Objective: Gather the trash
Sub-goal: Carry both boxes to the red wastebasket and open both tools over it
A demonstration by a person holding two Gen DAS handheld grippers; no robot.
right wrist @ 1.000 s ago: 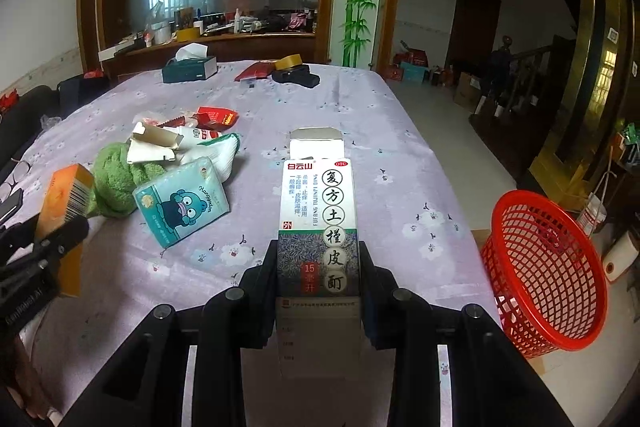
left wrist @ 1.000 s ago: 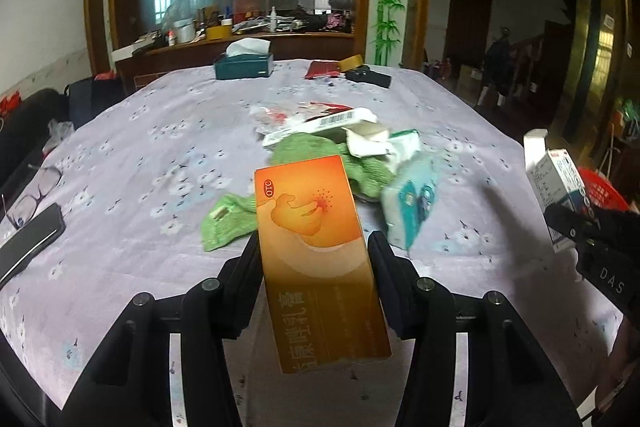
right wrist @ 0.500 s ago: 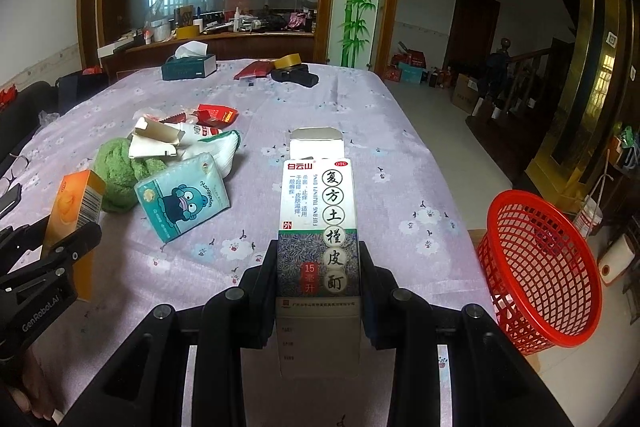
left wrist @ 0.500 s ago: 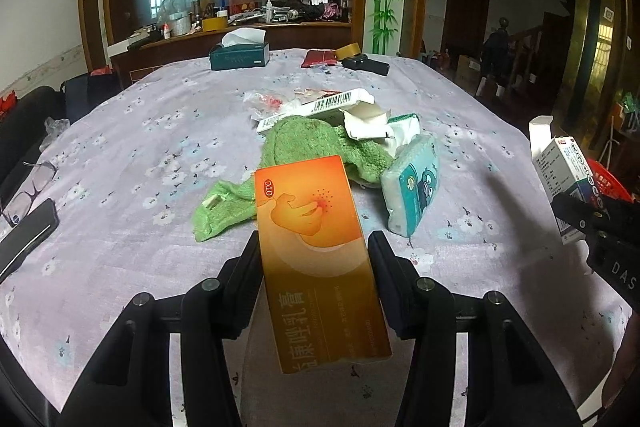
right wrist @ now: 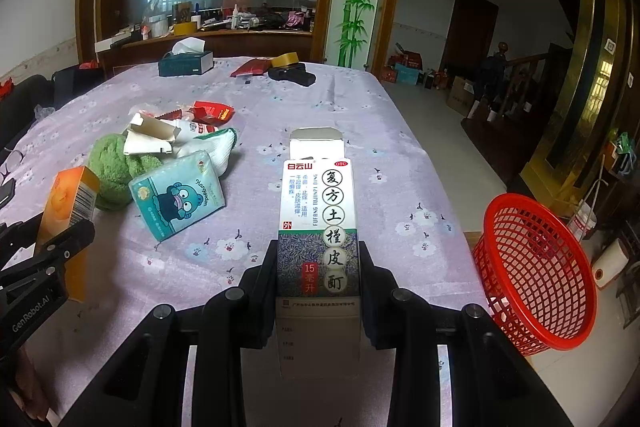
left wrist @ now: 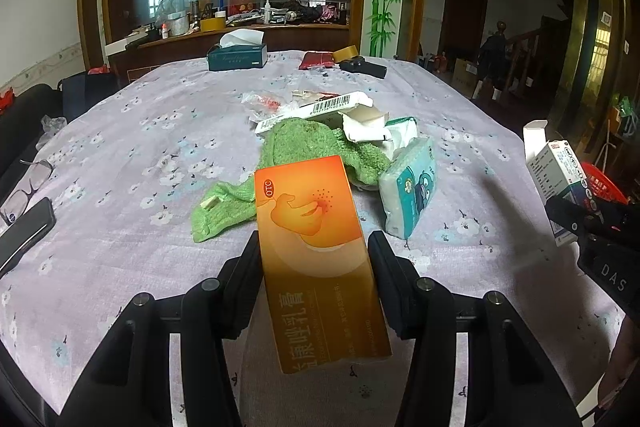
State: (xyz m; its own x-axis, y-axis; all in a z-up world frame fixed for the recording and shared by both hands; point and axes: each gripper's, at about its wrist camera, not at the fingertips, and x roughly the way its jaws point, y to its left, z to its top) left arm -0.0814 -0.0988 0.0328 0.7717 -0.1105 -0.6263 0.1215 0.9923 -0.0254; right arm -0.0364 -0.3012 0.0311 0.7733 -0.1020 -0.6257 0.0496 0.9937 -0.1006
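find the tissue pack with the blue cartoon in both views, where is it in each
Left wrist: the tissue pack sits right of centre, just right of the green cloth, beyond the held orange box.
Right wrist: the pack sits left of centre, cartoon face up.
Shared landmark: the green cloth touches its side in both views.

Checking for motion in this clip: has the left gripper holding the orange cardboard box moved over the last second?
Yes. In the right wrist view the left gripper with the orange cardboard box has shifted right, toward the teal tissue pack lying on the table.
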